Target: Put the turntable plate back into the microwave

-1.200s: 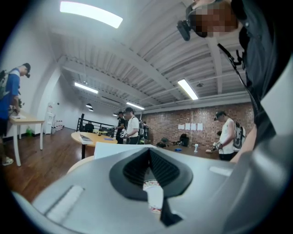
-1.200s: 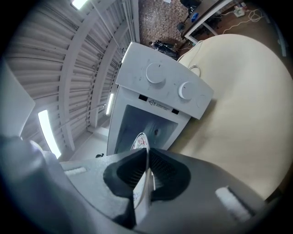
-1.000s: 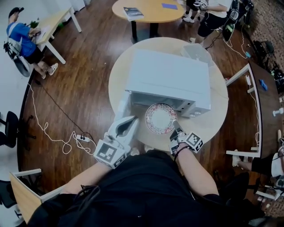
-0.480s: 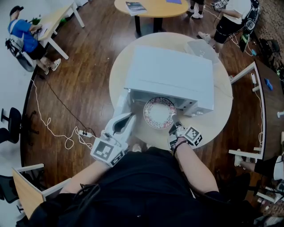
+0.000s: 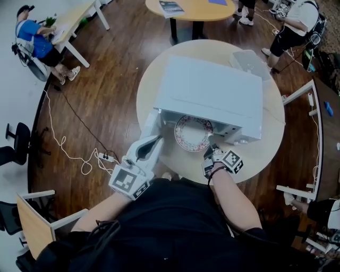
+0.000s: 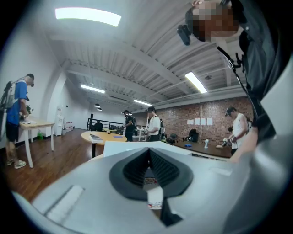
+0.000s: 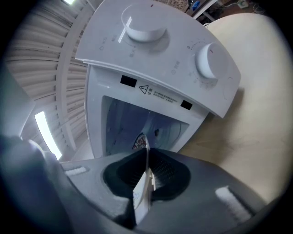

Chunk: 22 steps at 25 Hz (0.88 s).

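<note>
A white microwave (image 5: 212, 93) stands on a round wooden table (image 5: 255, 154), its door (image 5: 150, 125) swung open to the left. The turntable plate (image 5: 192, 134), white with a red pattern, hangs level at the oven's mouth, its far rim under the top edge. My right gripper (image 5: 211, 151) is shut on the plate's near rim. In the right gripper view the plate (image 7: 141, 141) shows edge-on between the pads of the right gripper (image 7: 147, 153), with the cavity and the microwave (image 7: 155, 68) knobs ahead. My left gripper (image 5: 151, 142) hovers by the door, shut and holding nothing; the left gripper (image 6: 149, 153) pads meet.
A pale tray (image 5: 249, 61) lies on the table behind the microwave. A power strip and cable (image 5: 103, 158) trail on the wooden floor at left. A yellow round table (image 5: 207, 8) and several people stand further off.
My right gripper has carried the plate away from me toward the microwave's opening, so its far rim now sits under the oven's front edge. The left gripper has hardly moved.
</note>
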{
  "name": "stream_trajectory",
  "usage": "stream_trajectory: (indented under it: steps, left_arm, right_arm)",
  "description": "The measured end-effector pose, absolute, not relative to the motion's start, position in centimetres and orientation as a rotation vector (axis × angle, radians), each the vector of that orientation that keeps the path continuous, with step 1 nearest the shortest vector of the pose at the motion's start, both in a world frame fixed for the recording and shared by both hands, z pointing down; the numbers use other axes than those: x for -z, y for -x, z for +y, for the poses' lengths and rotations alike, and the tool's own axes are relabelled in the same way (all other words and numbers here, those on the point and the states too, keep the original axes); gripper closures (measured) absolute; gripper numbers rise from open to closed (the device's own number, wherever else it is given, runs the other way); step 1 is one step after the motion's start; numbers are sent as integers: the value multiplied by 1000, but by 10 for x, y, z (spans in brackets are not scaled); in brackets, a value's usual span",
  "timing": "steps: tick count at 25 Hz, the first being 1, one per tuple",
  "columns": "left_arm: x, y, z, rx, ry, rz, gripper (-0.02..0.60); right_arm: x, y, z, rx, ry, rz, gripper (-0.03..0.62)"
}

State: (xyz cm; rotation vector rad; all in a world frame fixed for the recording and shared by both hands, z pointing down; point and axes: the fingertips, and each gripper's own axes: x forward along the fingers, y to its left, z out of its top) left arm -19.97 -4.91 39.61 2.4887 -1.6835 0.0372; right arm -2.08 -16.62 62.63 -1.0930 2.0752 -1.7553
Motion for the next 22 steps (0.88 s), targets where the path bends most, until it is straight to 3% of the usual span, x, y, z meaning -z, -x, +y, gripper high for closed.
stream_trajectory:
  steps: [22]
  left_arm:
    - [-390,205,-34,-86,-2479,-1720,577]
  right_arm:
    - [-642,40,-204,1767,1141,1971,572]
